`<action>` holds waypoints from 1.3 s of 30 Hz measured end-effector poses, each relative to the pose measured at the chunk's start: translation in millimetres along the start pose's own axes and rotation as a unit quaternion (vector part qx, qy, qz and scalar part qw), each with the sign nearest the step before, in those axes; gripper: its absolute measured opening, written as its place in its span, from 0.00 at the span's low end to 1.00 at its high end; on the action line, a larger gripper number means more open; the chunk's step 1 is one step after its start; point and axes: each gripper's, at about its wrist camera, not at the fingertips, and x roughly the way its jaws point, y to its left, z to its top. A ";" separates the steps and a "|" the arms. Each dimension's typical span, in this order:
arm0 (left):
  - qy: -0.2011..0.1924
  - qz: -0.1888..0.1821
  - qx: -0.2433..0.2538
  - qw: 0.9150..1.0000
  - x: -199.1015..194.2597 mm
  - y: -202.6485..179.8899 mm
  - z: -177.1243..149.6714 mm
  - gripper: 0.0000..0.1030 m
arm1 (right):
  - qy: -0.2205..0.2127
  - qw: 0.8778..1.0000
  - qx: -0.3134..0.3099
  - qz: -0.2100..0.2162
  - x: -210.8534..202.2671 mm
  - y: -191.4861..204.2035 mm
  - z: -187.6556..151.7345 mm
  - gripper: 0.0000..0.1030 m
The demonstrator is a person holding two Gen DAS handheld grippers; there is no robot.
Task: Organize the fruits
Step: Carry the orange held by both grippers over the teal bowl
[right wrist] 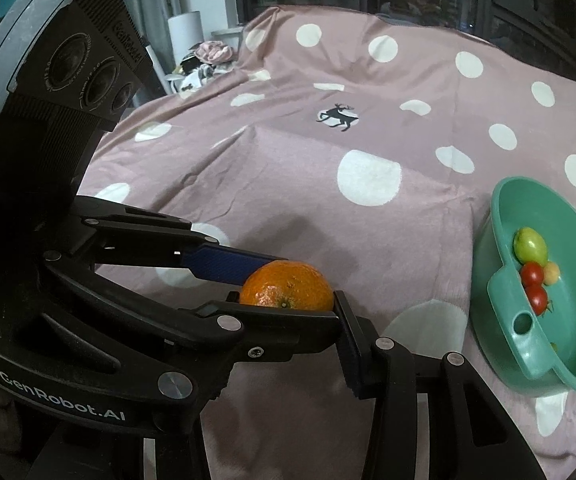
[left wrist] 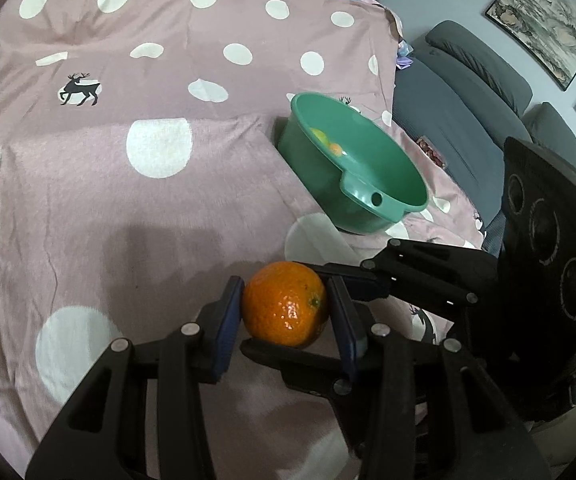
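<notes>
Clamped crosswise on one orange (left wrist: 283, 308) by both tools. Left hand-held gripper (left wrist: 283, 286) closed on it, blue pads pressed to its two sides. Right hand-held gripper (right wrist: 288, 298) closed on the same fruit, reaching in from the right in the left wrist view, with one finger over the far side and one underneath. Near finger of the right one blocked from its own camera by the left tool's black frame; only the far pad seen, against the orange's edge. Lower half of the orange hidden there too.

Beyond and to the right of both grippers, well apart: a green plastic basin (left wrist: 384, 200), cut off at the right wrist view's margin. Inside, a green fruit (right wrist: 530, 246), two red cherry tomatoes (right wrist: 532, 274) and a small pale fruit (right wrist: 551, 272), too small to name.

Below, a desk under a pink cloth (left wrist: 87, 208) with white dots and a deer print (left wrist: 79, 90). Further right, a grey sofa (left wrist: 468, 92) and framed paintings (left wrist: 548, 20) on a pale blue wall.
</notes>
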 end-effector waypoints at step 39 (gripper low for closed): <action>-0.009 0.044 0.081 0.996 -5.3 -76.9 17.8 0.41 | -0.085 0.996 0.029 -0.004 -64.9 -27.2 -19.6 0.45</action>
